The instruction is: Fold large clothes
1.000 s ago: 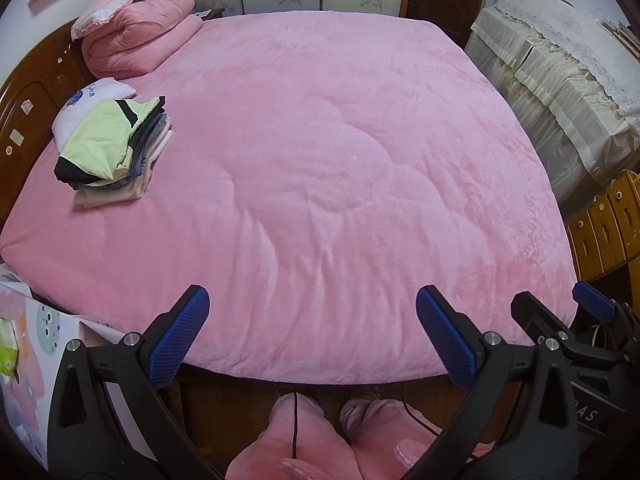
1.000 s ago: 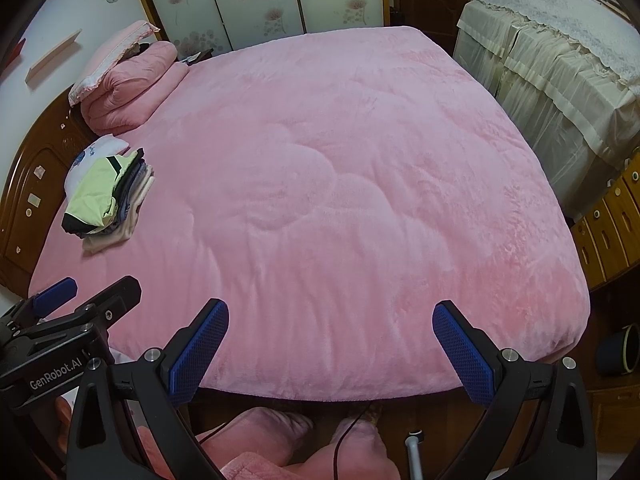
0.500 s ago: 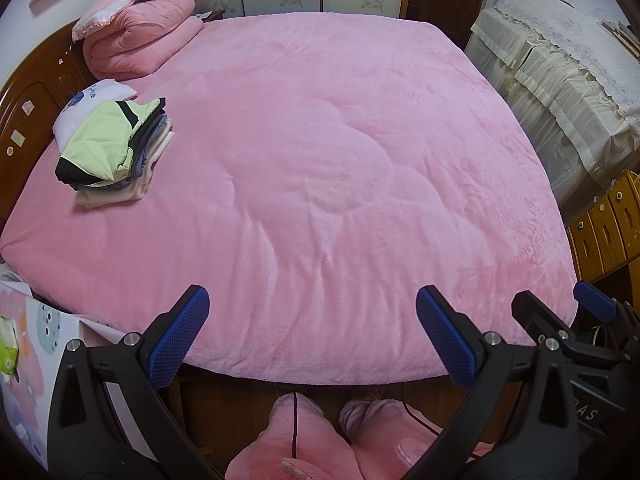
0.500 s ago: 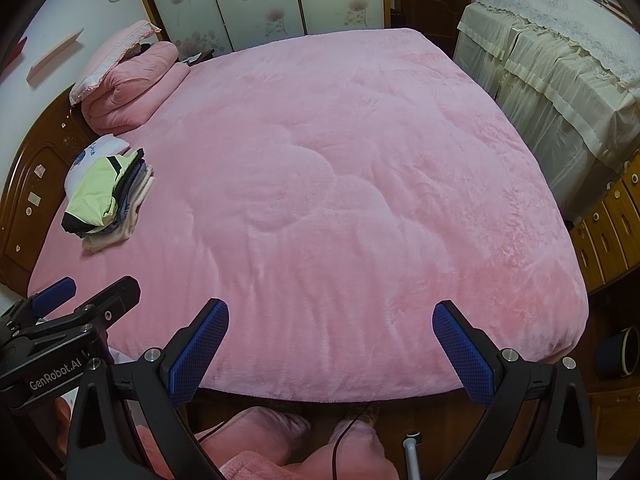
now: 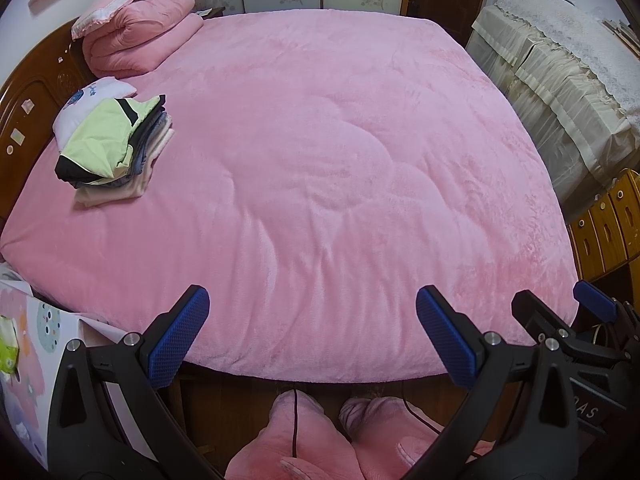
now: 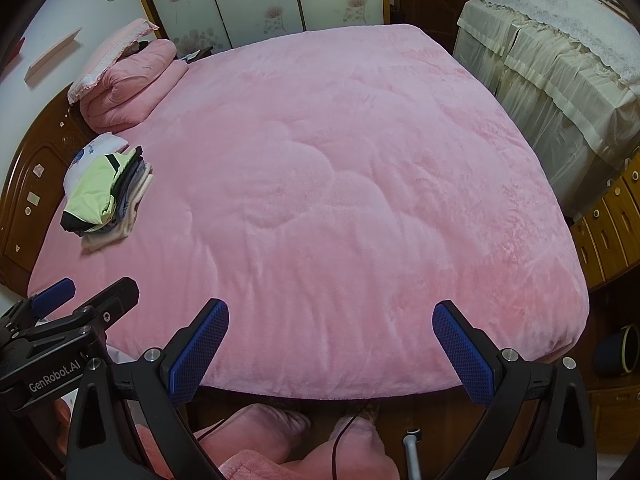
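Observation:
A stack of folded clothes [image 5: 116, 148], light green with black on top, lies at the left of the pink bed [image 5: 340, 168] near the headboard; it also shows in the right wrist view [image 6: 106, 196]. My left gripper [image 5: 312, 320] is open and empty, above the bed's near edge. My right gripper [image 6: 330, 332] is open and empty, also above the near edge. The right gripper's side shows at the right of the left wrist view [image 5: 568, 328]. No unfolded garment lies on the bed.
A rolled pink quilt with a pillow [image 5: 136, 36] lies at the far left corner. A wooden headboard [image 5: 28, 92] runs along the left. Cloth-covered furniture [image 6: 560, 80] and wooden drawers [image 6: 612, 220] stand to the right. Pink slippers [image 5: 320, 436] are on the floor below.

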`<state>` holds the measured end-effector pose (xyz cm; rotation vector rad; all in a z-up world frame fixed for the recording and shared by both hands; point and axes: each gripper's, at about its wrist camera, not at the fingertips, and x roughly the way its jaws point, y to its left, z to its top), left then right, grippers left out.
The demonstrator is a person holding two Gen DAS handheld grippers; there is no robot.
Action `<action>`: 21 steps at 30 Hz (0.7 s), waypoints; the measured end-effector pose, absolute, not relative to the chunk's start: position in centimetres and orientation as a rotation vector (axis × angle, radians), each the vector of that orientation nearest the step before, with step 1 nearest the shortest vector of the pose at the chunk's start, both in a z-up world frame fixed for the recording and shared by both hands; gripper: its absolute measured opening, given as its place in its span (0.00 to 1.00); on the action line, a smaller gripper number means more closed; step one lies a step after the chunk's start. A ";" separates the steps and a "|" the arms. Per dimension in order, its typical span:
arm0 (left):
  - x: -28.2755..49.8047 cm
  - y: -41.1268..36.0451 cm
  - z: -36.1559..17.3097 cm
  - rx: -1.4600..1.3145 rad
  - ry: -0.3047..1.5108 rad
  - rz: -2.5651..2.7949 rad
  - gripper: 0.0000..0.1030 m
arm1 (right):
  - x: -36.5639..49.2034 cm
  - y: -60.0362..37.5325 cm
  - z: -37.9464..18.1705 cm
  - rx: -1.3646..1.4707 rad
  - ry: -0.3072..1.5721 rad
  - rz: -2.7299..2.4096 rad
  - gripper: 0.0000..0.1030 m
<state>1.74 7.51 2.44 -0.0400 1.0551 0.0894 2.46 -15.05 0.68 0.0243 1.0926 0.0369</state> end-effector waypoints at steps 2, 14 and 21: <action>1.8 7.4 2.4 -0.040 1.055 0.089 1.00 | 2.4 -15.0 0.7 0.024 1.092 0.036 1.00; 2.0 7.4 2.4 -0.039 1.058 0.089 1.00 | 2.2 -14.7 0.7 0.025 1.093 0.033 1.00; 1.9 7.4 2.3 -0.037 1.060 0.088 1.00 | 2.2 -14.6 0.7 0.028 1.096 0.030 1.00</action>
